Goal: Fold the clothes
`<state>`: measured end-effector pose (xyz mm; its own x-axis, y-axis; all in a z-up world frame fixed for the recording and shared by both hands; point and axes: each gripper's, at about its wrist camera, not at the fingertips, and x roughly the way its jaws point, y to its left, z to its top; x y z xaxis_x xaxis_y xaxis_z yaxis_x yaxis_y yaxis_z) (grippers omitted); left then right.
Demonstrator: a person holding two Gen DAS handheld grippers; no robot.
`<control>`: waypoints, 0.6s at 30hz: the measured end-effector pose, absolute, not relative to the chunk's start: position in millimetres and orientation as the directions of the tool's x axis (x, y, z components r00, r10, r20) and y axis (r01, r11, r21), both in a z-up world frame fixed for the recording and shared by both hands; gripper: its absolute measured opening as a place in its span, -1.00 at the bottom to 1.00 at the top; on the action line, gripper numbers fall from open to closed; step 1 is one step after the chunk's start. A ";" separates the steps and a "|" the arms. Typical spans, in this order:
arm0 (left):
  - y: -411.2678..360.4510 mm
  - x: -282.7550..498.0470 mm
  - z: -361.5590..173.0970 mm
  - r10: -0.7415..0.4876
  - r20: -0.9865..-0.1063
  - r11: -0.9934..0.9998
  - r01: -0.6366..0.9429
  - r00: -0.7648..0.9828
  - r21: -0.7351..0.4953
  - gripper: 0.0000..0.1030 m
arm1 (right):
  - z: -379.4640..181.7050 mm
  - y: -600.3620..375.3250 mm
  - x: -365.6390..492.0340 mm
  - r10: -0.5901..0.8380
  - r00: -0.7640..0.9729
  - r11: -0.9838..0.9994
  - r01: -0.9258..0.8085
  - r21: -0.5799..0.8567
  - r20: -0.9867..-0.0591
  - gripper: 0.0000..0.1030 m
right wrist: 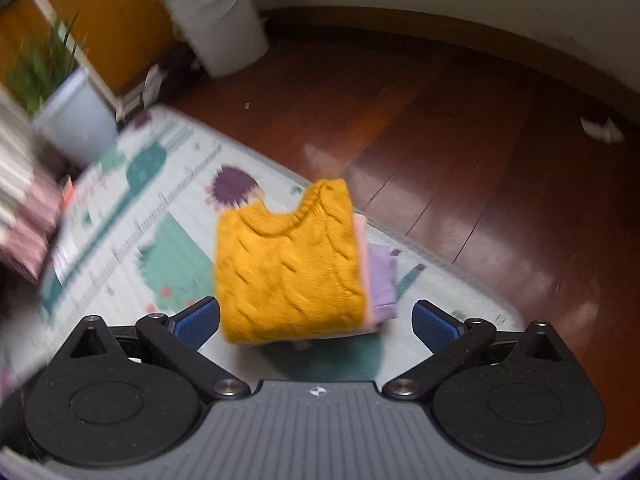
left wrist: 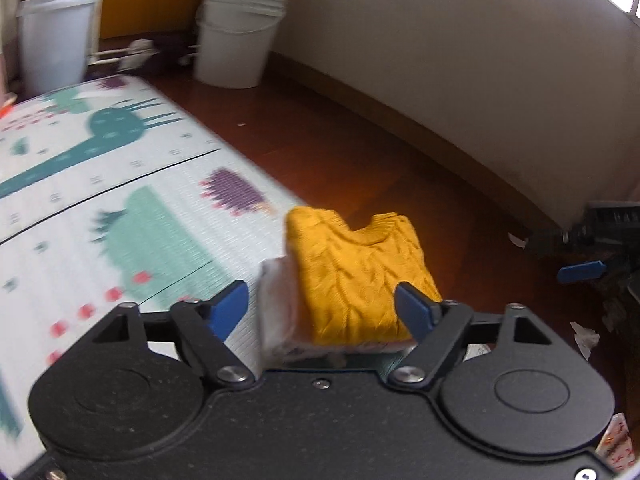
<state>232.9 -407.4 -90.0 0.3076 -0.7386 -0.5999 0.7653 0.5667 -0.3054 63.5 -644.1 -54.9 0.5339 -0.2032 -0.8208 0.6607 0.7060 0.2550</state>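
A folded mustard-yellow cable-knit sweater (left wrist: 356,276) lies on top of a small stack of folded clothes at the edge of the patterned play mat (left wrist: 100,200). In the right wrist view the sweater (right wrist: 288,264) covers a pink piece (right wrist: 362,240) and a lilac piece (right wrist: 382,276) beneath it. My left gripper (left wrist: 322,312) is open, its blue pads either side of the stack's near end, not gripping. My right gripper (right wrist: 316,322) is open just in front of the stack, empty. The right gripper's blue finger (left wrist: 582,271) shows at the far right of the left wrist view.
The mat (right wrist: 132,216) lies on a dark wooden floor (right wrist: 460,128). A white bucket (left wrist: 236,36) and a white planter with a green plant (left wrist: 52,36) stand by the wall. Pink folded items (right wrist: 28,232) sit at the left. Paper scraps (right wrist: 602,130) lie on the floor.
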 end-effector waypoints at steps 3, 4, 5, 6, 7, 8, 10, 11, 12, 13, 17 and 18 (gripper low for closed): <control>-431.2 245.1 -109.7 -0.770 -0.577 0.522 0.788 0.272 -0.326 0.39 | -60.9 -645.9 63.5 -0.244 0.522 0.762 0.624 0.171 -0.817 0.78; -438.8 249.0 -115.7 -0.773 -0.575 0.518 0.790 0.268 -0.328 0.38 | -62.3 -647.2 62.9 -0.256 0.520 0.775 0.614 0.149 -0.815 0.69; -446.5 253.7 -121.9 -0.774 -0.575 0.517 0.789 0.264 -0.333 0.36 | -63.8 -648.8 61.6 -0.265 0.519 0.784 0.607 0.132 -0.813 0.61; -453.4 258.3 -127.9 -0.779 -0.571 0.513 0.787 0.259 -0.342 0.35 | -66.4 -651.7 58.3 -0.264 0.519 0.782 0.609 0.134 -0.813 0.58; -460.6 262.8 -134.0 -0.782 -0.569 0.511 0.786 0.256 -0.349 0.34 | -70.4 -654.3 55.7 -0.259 0.516 0.780 0.611 0.138 -0.817 0.54; -467.1 266.9 -139.5 -0.777 -0.575 0.517 0.781 0.256 -0.350 0.34 | -73.8 -656.2 54.0 -0.253 0.512 0.781 0.609 0.139 -0.821 0.49; -477.8 275.0 -149.8 -0.772 -0.583 0.527 0.768 0.253 -0.364 0.30 | -78.5 -656.6 53.3 -0.251 0.493 0.789 0.602 0.119 -0.833 0.49; -483.3 279.2 -155.3 -0.769 -0.588 0.534 0.759 0.252 -0.373 0.27 | -80.4 -656.0 53.2 -0.256 0.482 0.793 0.600 0.104 -0.838 0.56; -488.3 282.6 -160.0 -0.762 -0.596 0.544 0.748 0.252 -0.379 0.25 | -81.8 -655.3 53.5 -0.255 0.474 0.798 0.596 0.093 -0.843 0.60; -493.2 285.5 -163.9 -0.755 -0.606 0.553 0.740 0.251 -0.383 0.24 | -81.6 -655.2 53.9 -0.251 0.474 0.800 0.592 0.095 -0.844 0.68; -511.8 291.2 -177.5 -0.711 -0.667 0.583 0.717 0.223 -0.383 -0.29 | -82.6 -661.3 54.9 -0.208 0.497 0.765 0.620 0.176 -0.843 0.79; -512.6 287.9 -173.4 -0.717 -0.664 0.571 0.727 0.215 -0.381 -0.61 | -82.3 -661.2 55.2 -0.204 0.500 0.762 0.621 0.185 -0.842 0.81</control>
